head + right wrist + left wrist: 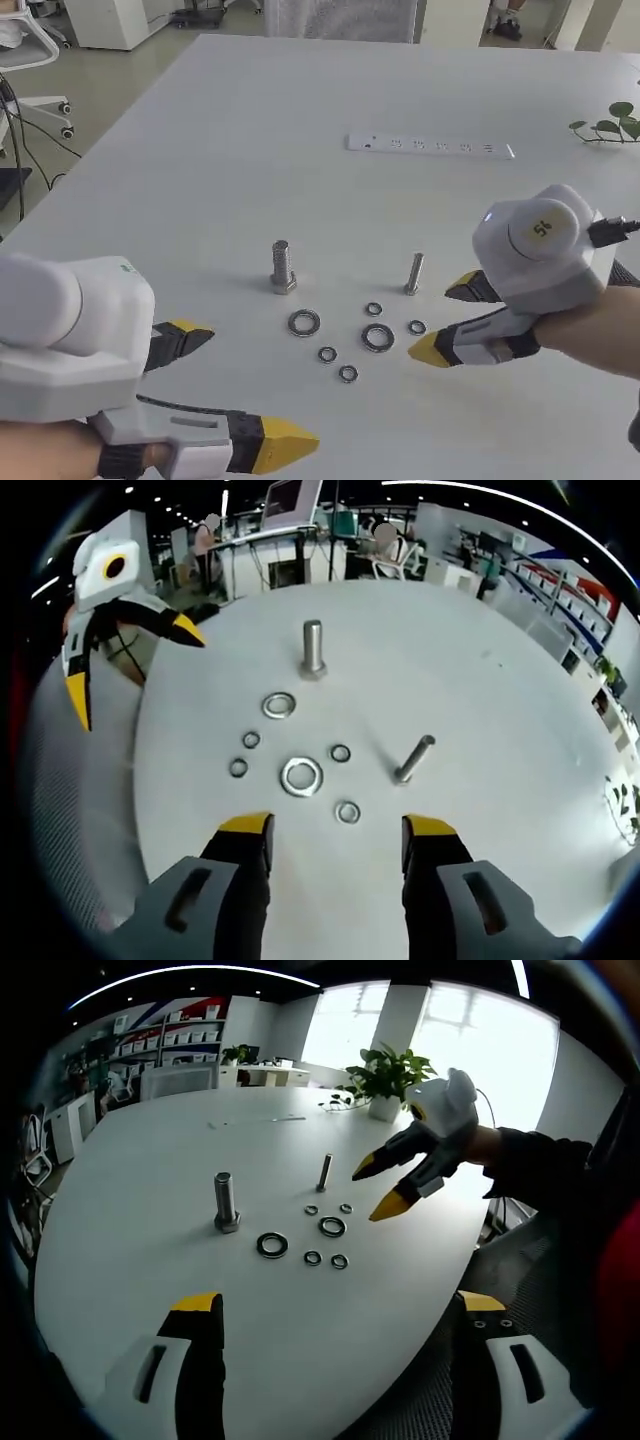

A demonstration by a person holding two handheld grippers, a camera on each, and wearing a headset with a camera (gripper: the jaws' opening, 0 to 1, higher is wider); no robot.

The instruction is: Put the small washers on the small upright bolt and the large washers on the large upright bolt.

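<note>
Washers (377, 338) lie loose toward the near edge of the bench (250, 130), broad surface beyond, close beside the right gripper (438, 320), farther from the left gripper (245, 390), both spread wide, empty.

I count two upright bolts on the table (200, 150): one large bolt (282, 267) and one small bolt (414, 273). Toward the table's near edge I make out six rings in all, two large washers (304, 323) (377, 338) and four small washers (373, 309) (417, 327) (327, 354) (348, 374). Toward the far edge I see one power strip (430, 146).
</note>
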